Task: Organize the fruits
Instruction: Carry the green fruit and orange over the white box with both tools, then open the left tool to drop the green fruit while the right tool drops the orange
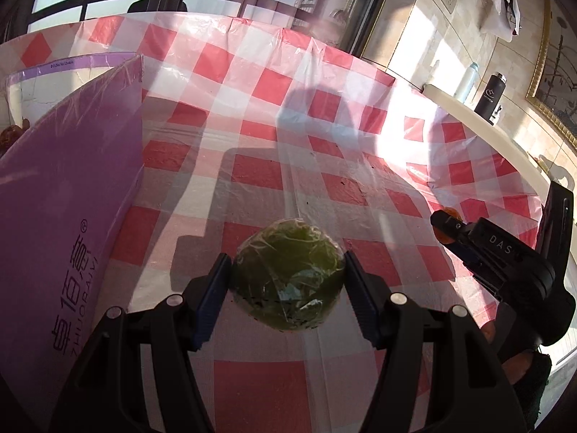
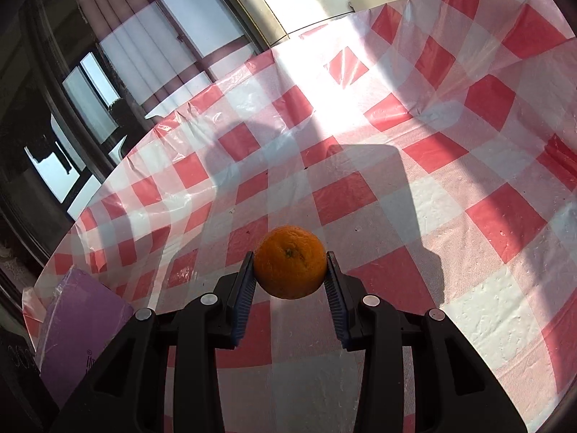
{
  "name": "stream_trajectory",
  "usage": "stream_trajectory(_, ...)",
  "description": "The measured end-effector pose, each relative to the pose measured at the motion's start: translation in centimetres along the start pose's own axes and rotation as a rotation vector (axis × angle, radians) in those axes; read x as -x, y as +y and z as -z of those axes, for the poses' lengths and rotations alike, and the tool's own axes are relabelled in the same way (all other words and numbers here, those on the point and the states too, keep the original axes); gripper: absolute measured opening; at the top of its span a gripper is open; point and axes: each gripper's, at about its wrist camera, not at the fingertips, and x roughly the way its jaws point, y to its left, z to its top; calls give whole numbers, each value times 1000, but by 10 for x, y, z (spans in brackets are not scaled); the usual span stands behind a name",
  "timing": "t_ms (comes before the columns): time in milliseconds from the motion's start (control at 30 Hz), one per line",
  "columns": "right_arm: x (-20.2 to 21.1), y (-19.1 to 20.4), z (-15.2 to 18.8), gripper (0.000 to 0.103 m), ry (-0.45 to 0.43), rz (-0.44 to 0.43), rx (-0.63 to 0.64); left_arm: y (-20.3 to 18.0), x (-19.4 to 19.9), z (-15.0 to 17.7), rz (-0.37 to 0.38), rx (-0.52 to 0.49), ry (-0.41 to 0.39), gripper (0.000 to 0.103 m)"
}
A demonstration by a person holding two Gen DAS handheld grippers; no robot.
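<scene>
My left gripper (image 1: 287, 277) is shut on a green fruit wrapped in clear film (image 1: 288, 275) and holds it above the red-and-white checked tablecloth (image 1: 252, 83). My right gripper (image 2: 290, 266) is shut on an orange (image 2: 290, 262), also held above the cloth (image 2: 468, 216). In the left wrist view the right gripper (image 1: 445, 225) shows at the right edge with a bit of the orange (image 1: 450, 213) between its fingers. A purple box (image 1: 61, 195) stands at the left, close to the left gripper; it also shows in the right wrist view (image 2: 79, 328) at the lower left.
A brown fruit (image 1: 10, 137) peeks out behind the purple box at the far left. A white ledge (image 1: 479, 122) past the table's right side carries a black bottle (image 1: 491, 97) and a pale bottle (image 1: 467, 83). Windows lie beyond the table's far edge.
</scene>
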Motion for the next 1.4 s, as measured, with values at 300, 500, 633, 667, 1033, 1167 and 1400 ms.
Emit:
stream_trajectory(300,51,23,20,38,-9,-100,14,-27,69,2,49,-56,-102,63)
stream_trajectory(500,69,62,24,38,-6,-187,83,-16,115,-19,25,-32,-186,63)
stream_trajectory(633,75,97,30,38,5,-239,148,10,152,-35,-38,-11,-258,63)
stream_trajectory(667,76,107,32,38,9,-254,168,19,159,-40,-60,-6,-267,63)
stream_trajectory(1033,75,231,68,38,59,-409,450,141,174,-66,-344,32,-98,63)
stream_trajectory(1167,60,275,81,38,97,-407,574,179,166,-67,-398,53,-22,63)
stream_trajectory(1400,5,334,97,38,248,-270,842,208,142,-82,-395,30,142,63)
